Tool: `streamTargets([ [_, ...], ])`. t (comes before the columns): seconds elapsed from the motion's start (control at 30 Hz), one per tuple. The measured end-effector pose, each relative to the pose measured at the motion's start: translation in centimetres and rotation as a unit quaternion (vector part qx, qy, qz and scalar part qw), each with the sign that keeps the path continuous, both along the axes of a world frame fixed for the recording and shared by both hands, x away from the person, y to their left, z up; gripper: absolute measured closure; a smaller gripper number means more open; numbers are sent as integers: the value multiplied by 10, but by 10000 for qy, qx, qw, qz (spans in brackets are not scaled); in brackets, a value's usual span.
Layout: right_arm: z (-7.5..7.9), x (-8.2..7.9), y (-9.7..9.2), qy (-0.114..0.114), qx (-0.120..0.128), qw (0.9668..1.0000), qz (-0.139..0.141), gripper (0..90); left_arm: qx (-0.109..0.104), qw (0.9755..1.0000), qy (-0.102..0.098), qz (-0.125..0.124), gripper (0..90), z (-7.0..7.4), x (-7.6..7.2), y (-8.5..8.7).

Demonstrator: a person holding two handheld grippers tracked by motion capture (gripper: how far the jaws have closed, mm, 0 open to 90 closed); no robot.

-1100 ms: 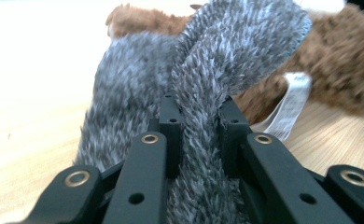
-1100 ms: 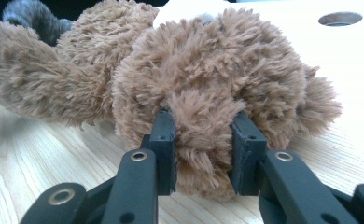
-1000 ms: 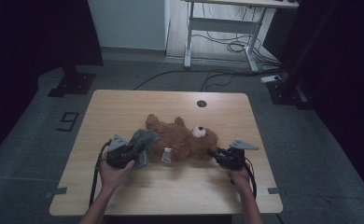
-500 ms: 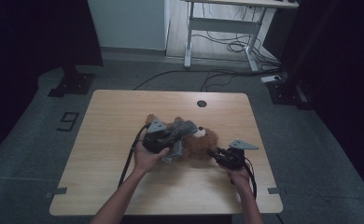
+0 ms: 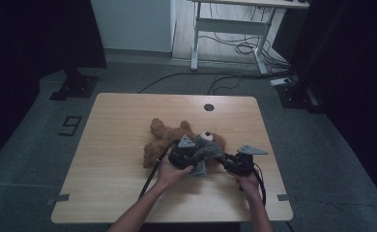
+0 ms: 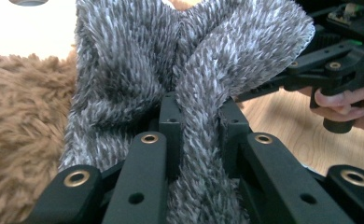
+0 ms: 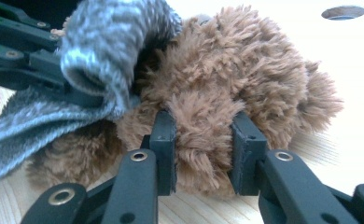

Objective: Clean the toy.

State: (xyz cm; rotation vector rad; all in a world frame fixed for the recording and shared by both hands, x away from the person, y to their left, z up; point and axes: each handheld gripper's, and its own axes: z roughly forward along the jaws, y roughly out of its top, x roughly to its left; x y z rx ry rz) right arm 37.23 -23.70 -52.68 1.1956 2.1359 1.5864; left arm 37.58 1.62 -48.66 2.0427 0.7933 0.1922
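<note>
- We work at a wooden tabletop point(image 5: 119, 145) with a brown teddy bear point(image 5: 162, 140) lying near its middle, just our side of the round cable hole point(image 5: 209, 107) — that hole is our landmark.
- Our left claw point(image 5: 196, 157) is clamped on a grey knitted garment point(image 6: 189, 79); in the left gripper view a fold of the fuzzy fabric is pinched between the two black jaws. The garment sits right over the bear's head, nearer us than the hole.
- Our right claw point(image 7: 203, 144) grips a tuft of the bear's brown plush point(image 7: 227, 84), jaws narrow and pressing into the pile. In its own view the hole lies beyond the bear, up to the right.
- Handling, as we judge it: both things are light and soft. The knit stretches and bunches rather than holding shape, so a grip on its edge or hem gives the most control. The bear squashes under pressure and would slide on the smooth wood if not held.
- Nothing here is fragile — the risk is only the fabric slipping from the jaws or snagging on an ear.
- We would take the bear by its head or body, firm stuffed parts, not a loose limb.
</note>
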Motion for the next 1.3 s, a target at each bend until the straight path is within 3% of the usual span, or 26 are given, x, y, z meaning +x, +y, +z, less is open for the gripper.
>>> streamTargets([
  [0.13,-1,0,0,12,-69,10000,-8,676,257,9996,-74,-126,759,-7,-8,-6],
  [0.3,-2,0,0,36,-110,9999,-36,677,359,9990,41,-261,760,-14,-13,-8],
  [0.5,-2,0,0,42,-99,9999,-12,680,408,9987,31,-312,759,-13,-19,-2],
  [0.6,-2,-1,0,36,-42,10000,-20,683,288,9992,-66,-282,758,-8,-23,2],
  [0.7,0,-1,1,56,57,10000,-16,684,-52,9995,-263,-151,758,5,-23,4],
  [0.83,2,-2,3,53,132,9999,27,686,-333,9987,-369,-131,758,21,-20,-2],
  [0.93,2,-2,3,55,150,9999,24,686,-212,9992,-280,-193,758,20,-17,-16],
  [1.03,2,-2,3,57,138,9999,25,687,-38,9998,-65,-166,758,8,-12,-24],
  [1.13,1,-2,2,58,106,9999,35,688,-30,9999,-36,-140,758,1,-12,-22],
  [1.3,0,-1,2,46,156,9999,35,687,183,9998,-63,-106,760,-2,-16,-13],
])
